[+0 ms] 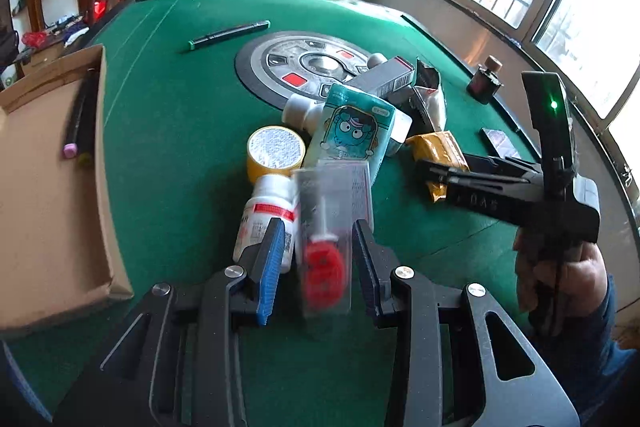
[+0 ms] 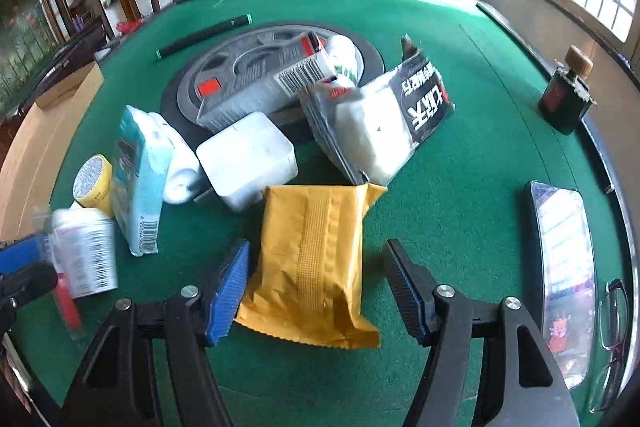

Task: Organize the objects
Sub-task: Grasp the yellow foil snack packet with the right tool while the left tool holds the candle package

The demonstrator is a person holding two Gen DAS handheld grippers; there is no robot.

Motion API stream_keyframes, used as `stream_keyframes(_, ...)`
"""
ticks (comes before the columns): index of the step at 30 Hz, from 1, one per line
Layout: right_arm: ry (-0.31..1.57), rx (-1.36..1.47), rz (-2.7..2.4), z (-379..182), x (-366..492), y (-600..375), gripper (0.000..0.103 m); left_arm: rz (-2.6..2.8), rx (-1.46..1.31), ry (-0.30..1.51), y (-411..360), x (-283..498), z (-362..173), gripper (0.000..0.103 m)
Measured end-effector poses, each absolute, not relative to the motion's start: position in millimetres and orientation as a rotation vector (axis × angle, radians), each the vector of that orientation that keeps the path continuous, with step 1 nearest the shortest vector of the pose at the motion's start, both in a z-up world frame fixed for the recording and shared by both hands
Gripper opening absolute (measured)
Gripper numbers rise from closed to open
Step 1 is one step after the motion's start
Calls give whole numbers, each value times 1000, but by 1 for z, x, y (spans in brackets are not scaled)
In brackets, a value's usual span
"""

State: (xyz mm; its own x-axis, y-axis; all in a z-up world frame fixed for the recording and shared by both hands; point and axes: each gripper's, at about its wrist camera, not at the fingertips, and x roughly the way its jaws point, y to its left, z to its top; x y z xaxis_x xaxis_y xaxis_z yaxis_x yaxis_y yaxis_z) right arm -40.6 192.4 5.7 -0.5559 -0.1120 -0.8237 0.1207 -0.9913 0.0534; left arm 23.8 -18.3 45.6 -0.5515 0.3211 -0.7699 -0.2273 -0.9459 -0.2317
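The left gripper (image 1: 320, 259) has its jaws narrow around a blurred clear pack (image 1: 326, 239) with a red part inside; whether the pads press it cannot be told. A white bottle (image 1: 266, 223) lies just beside the pack at 9 o'clock, with a yellow tape roll (image 1: 274, 151) and a teal pouch (image 1: 354, 131) at 12 o'clock.

The left view alone shows the cardboard box (image 1: 52, 163) at 9 o'clock on the green table (image 1: 168, 99), and the person's hand (image 1: 560, 275) gripping the right gripper's handle at 3 o'clock.

The right gripper (image 2: 316, 287) straddles a yellow packet (image 2: 312, 259): the left pad touches its edge, the right pad stands apart. Only the right view shows a white adapter (image 2: 248, 159) at 12 o'clock, a black-and-white bag (image 2: 384, 123) at 1 o'clock, a phone (image 2: 564, 267) and glasses (image 2: 612, 339) at 3 o'clock. Both views show the green pen (image 2: 204, 35) and dark bottle (image 2: 566, 99).
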Motion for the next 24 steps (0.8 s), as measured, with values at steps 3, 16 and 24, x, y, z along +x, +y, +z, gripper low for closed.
stream_keyframes(3, 8, 1396, -2669, 2, -41, 197, 44, 2495, -1293, -133, -21, 35, 42, 35)
stream_keyframes(16, -70, 1223, -2691, 25, -32, 200, 43, 2493, -1344, -76, 2, 29, 14, 31)
stream_keyframes(24, -13, 1114, -2714, 38, -23, 190, 43, 2511, -1306, -91, -6, 30, 16, 29)
